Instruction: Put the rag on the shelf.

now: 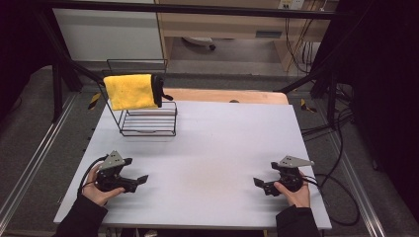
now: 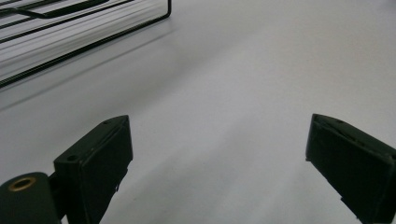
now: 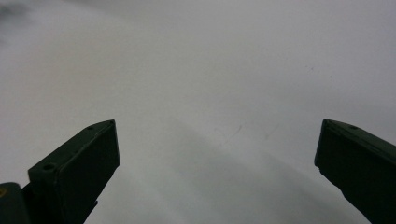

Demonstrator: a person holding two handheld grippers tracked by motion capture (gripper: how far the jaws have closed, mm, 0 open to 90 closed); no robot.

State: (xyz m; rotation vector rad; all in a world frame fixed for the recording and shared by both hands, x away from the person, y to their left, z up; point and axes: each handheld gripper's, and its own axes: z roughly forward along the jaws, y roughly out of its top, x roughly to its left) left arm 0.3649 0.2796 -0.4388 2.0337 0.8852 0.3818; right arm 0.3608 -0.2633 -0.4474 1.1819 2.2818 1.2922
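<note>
A yellow cloth [image 1: 131, 91] hangs over the top bar of a black wire rack [image 1: 148, 121] at the back left of the white table [image 1: 207, 148]. A black clip or handle [image 1: 159, 90] sits at the cloth's right edge. My left gripper [image 1: 137, 179] rests near the front left of the table, open, with bare table between its jaws [image 2: 217, 163]. My right gripper [image 1: 259, 183] rests near the front right, also open and holding nothing [image 3: 217, 163]. The rack's base wires [image 2: 84, 28] show at the top left of the left gripper view.
A wooden strip [image 1: 232, 95] runs along the table's far edge. Black frame bars [image 1: 64, 54] and cables [image 1: 341, 197] stand around the table, with shelving [image 1: 222, 24] behind. The white surface stretches wide between the two grippers.
</note>
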